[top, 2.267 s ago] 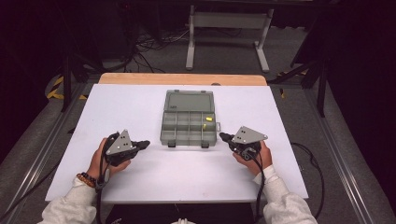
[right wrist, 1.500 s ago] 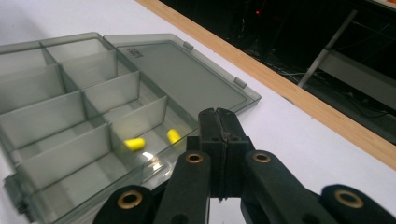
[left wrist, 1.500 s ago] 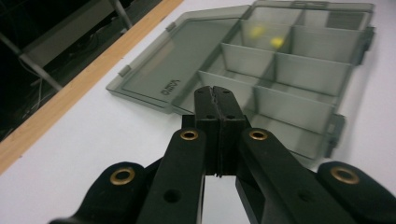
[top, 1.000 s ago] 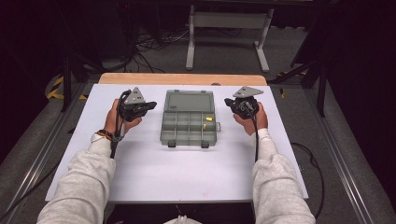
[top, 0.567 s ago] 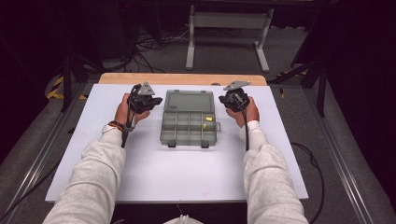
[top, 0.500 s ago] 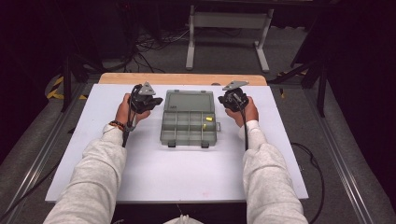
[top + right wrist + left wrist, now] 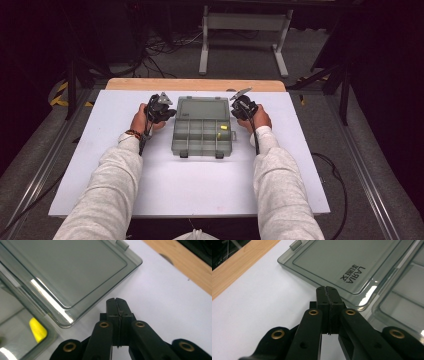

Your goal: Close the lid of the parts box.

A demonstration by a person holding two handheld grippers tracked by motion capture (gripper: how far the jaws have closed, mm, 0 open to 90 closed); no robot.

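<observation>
right in the middle of the white table top (image 7: 190,185) sits a smoky grey plastic organizer box (image 7: 202,134), lying open. its clear lid (image 7: 204,108) is folded back flat on the far side, towards the wooden strip (image 7: 195,84) at the table's far edge, and the tray with the little compartments is on the near side. one small yellow piece (image 7: 219,135) sits in a compartment on the right half of the tray; in the right gripper view it's the yellow blob (image 7: 38,329) behind the tray wall. the lid has some printed lettering (image 7: 353,274) near its left corner.

left gripper (image 7: 167,113) is down by the lid's left edge, tips just at the lid's rim in the left gripper view (image 7: 328,290), can't tell if they actually touch it. jaws pressed together, nothing between them. right gripper (image 7: 236,108) mirrors it at the lid's right edge, tips (image 7: 117,301) just beside the rim, jaws pressed together too, pinching nothing.

both of the person's sleeves come in from the near side, and a bracelet (image 7: 132,134) shows on the left wrist.
</observation>
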